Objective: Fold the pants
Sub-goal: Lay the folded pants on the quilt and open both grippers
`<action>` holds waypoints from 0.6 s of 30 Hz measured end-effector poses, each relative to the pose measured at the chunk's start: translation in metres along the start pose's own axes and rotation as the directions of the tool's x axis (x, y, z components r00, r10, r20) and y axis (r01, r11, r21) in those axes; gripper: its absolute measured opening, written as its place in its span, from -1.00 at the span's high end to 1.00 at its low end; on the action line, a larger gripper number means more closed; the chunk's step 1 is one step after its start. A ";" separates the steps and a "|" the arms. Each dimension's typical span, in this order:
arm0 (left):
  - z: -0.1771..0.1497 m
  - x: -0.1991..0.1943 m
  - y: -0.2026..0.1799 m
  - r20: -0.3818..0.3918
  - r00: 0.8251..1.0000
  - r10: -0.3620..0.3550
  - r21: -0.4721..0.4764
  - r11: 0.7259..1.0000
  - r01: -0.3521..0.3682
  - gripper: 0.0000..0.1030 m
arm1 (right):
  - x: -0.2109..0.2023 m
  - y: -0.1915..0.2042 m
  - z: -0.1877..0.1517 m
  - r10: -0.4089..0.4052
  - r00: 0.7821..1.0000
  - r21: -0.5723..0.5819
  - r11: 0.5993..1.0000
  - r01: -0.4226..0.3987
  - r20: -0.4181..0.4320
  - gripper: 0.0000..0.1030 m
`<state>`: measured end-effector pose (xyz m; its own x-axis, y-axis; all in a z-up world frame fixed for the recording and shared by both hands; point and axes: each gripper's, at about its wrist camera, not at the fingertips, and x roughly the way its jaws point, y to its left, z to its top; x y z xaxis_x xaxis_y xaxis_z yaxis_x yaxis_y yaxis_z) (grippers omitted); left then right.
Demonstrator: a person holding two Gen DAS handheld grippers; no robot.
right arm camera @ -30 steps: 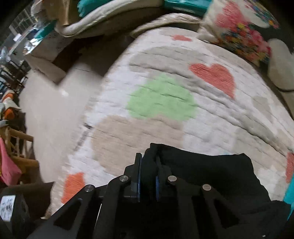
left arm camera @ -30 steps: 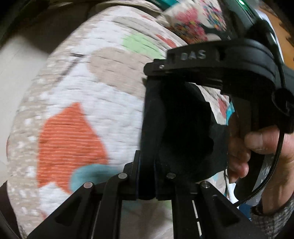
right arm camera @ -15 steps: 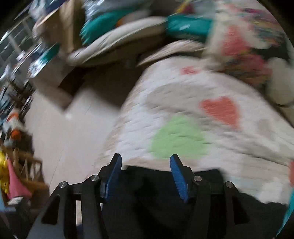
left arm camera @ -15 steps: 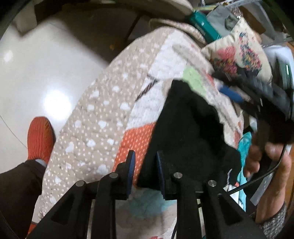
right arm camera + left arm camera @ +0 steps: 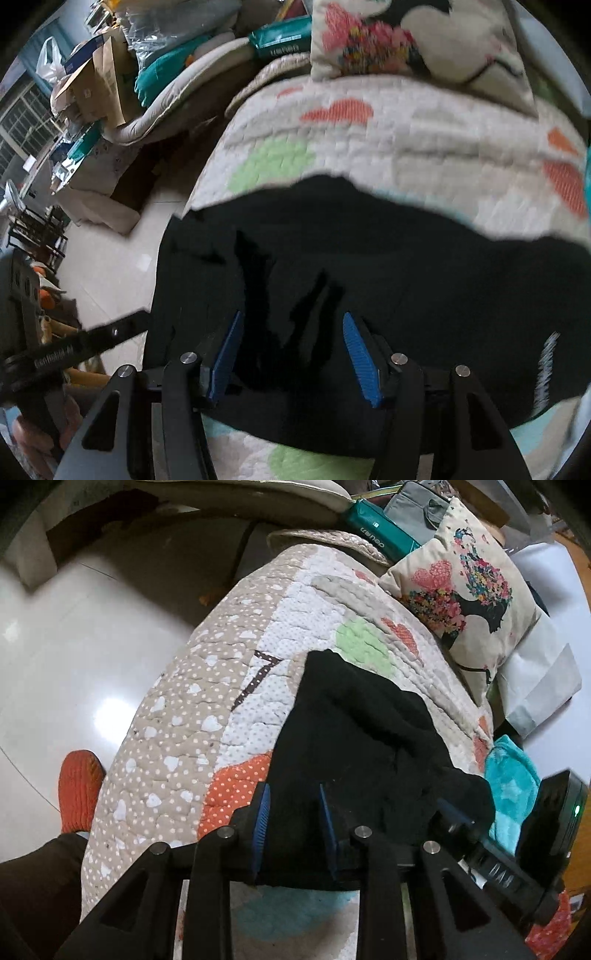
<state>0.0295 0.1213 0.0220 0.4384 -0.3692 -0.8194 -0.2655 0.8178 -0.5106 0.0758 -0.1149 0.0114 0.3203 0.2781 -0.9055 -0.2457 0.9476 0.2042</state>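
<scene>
The black pants (image 5: 365, 734) lie in a folded heap on a patchwork quilt (image 5: 177, 738) with hearts and coloured patches. My left gripper (image 5: 293, 808) is open, its blue pads either side of the near edge of the pants. My right gripper (image 5: 291, 339) is open and wide over the pants (image 5: 406, 266), with nothing between its pads. The right gripper also shows at the lower right of the left wrist view (image 5: 491, 853), and the left gripper shows at the left edge of the right wrist view (image 5: 74, 350).
A printed cushion (image 5: 469, 590) lies at the far end of the quilt. A turquoise cloth (image 5: 513, 779) lies to the right. The quilt's left edge drops to a shiny floor (image 5: 74, 646), where an orange slipper (image 5: 77, 790) stands. Boxes and bedding (image 5: 103, 85) are piled beyond.
Both grippers were shut on the pants a second ago, holding the cloth up. They have let go and pulled back, and the pants now lie on the quilt.
</scene>
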 end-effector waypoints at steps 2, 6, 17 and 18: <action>0.002 0.001 0.002 0.002 1.000 0.003 -0.010 1.000 -0.003 0.48 | 0.000 0.003 -0.005 -0.036 0.999 0.028 0.999 0.035 0.040 -0.19; 0.006 0.001 0.007 0.003 1.000 0.001 -0.035 0.999 -0.001 0.47 | -0.010 0.026 -0.008 -0.040 0.990 -0.034 0.998 0.045 0.138 -0.19; 0.008 0.017 0.001 -0.015 0.998 0.067 0.024 0.997 -0.067 0.22 | 0.009 0.004 -0.013 -0.094 0.995 0.055 0.994 0.091 0.046 0.78; 0.008 0.022 0.001 -0.033 0.997 0.072 0.026 0.997 -0.071 0.22 | 0.006 -0.004 -0.015 -0.100 0.994 0.084 0.992 0.096 0.048 0.78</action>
<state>0.0455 0.1173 0.0053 0.3899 -0.3241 -0.8620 -0.2737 0.8529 -0.4445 0.0648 -0.1190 -0.0004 0.3865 0.1891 -0.9027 -0.1360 0.9797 0.1470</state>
